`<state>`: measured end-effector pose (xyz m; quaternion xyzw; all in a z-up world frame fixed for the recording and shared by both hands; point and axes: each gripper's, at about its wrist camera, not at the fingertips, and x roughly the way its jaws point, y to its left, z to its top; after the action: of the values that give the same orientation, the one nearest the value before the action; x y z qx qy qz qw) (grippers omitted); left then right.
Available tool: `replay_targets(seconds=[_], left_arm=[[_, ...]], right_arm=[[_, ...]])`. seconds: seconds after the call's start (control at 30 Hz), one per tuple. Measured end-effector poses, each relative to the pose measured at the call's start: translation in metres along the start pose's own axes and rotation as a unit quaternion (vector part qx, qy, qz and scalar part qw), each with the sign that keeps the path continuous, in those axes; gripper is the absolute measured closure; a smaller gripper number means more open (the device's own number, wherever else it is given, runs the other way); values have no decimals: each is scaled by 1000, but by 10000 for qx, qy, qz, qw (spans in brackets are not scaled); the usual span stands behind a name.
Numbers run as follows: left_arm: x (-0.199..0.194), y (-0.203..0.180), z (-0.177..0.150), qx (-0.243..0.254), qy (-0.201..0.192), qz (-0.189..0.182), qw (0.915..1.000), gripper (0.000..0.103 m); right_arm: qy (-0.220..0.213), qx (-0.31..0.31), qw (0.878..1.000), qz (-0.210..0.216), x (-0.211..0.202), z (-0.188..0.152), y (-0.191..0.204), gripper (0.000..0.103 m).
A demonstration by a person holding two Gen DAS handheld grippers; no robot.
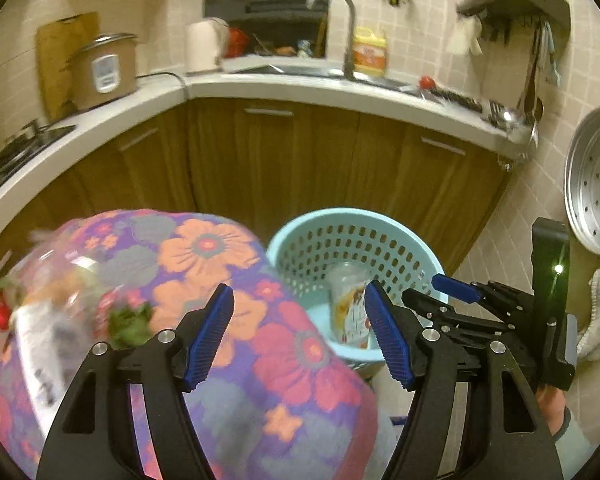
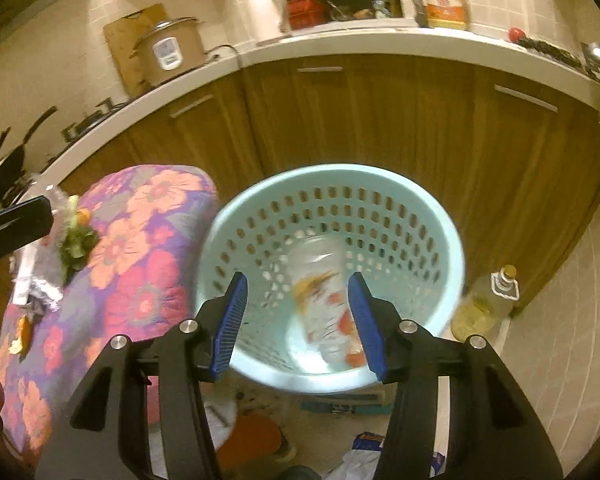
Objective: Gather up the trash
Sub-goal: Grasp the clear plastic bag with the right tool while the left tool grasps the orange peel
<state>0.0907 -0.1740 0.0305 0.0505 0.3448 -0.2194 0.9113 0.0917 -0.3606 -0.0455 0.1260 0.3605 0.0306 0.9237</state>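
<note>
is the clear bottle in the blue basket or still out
In: the bottle lies inside the basket, seen through its open top; both tools open.

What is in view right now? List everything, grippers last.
basket: one, light blue, perforated, on the floor before the cabinets
plastic bottle: one, clear with printed label, inside the basket
floral cloth: one, purple with orange and red flowers, left of the basket
vegetable scraps: one pile, green, on the cloth
rice cooker: one, brown, on the counter
oil bottle: one, yellow, on the floor right of the basket
left gripper: open
right gripper: open, above the basket
</note>
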Motion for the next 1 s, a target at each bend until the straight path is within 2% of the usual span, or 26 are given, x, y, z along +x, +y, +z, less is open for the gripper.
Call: replay_targets(seconds=[0.17, 0.27, 0.43, 0.5, 0.63, 0.73, 0.77, 0.83, 1.0], left_arm=[[-61, 39, -29, -392, -365, 368, 9979, 30], [-97, 68, -51, -626, -534, 732, 9939, 28], [-137, 126, -91, -1221, -550, 1175, 9840, 25], [-144, 148, -107, -1518, -523, 1192, 9798, 25], [-138, 179, -134, -1942, -330, 1095, 9743, 24], [-122, 186, -146, -2016, -119, 873, 9755, 25], [-117, 186, -148, -2033, -52, 831, 9756, 25], [-105, 187, -152, -2051, 101, 801, 9754, 25], [-88, 186, -157, -2043, 292, 679, 9761, 25]], right_arm=[[-144, -427, 9982, 401, -17, 5, 47, 54], [-175, -619, 9946, 814, -24, 3, 77, 54], [-98, -1023, 9869, 1245, -20, -7, 125, 54], [-51, -1194, 9826, 1421, -15, -8, 145, 54], [-26, -1426, 9754, 1680, -5, 2, 177, 54], [94, -1465, 9708, 1896, 11, 15, 201, 52], [145, -1460, 9697, 1955, 18, 19, 208, 49], [173, -1383, 9702, 1984, 28, 26, 218, 32], [477, -1084, 9716, 2048, 59, 42, 233, 26]])
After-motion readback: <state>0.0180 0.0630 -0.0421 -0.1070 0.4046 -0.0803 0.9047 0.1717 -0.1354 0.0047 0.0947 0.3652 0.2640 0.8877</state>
